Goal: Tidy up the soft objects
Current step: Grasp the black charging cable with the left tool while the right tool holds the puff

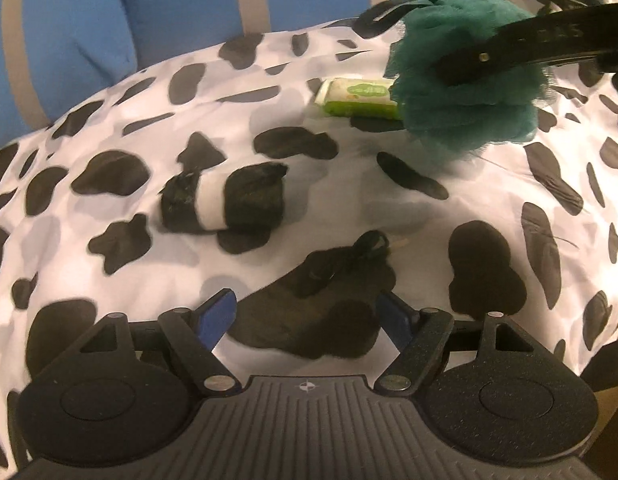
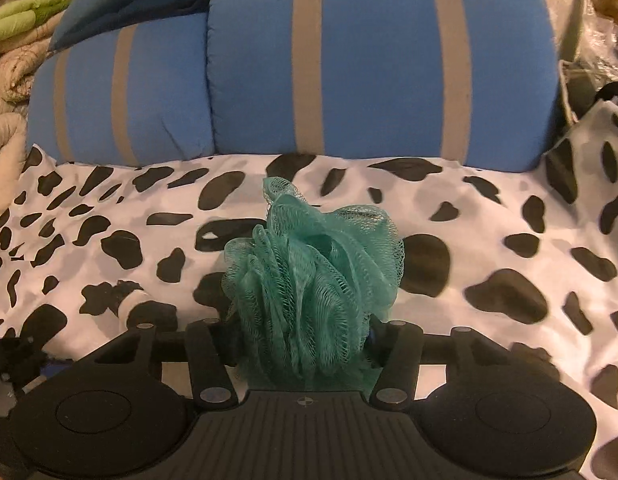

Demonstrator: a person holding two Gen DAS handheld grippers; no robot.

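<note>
In the right wrist view my right gripper [image 2: 301,332] is shut on a teal mesh bath pouf [image 2: 313,264], which bulges up between the fingers and hides their tips. The left wrist view shows the same pouf [image 1: 465,92] at the upper right, off the bed, with a black finger [image 1: 493,60] across it. My left gripper [image 1: 305,312] stands open low over a black fabric piece with a cord [image 1: 329,296], which lies between its blue pads [image 1: 217,316]. A rolled black-and-white sock [image 1: 225,200] and a green wipes pack [image 1: 357,96] lie farther back.
Everything rests on a cow-print bedspread [image 2: 509,240]. Two blue pillows with grey stripes [image 2: 369,68] stand along the back. A beige quilt [image 2: 5,80] and a light green cloth [image 2: 25,12] are piled at the far left; clutter sits at the far right.
</note>
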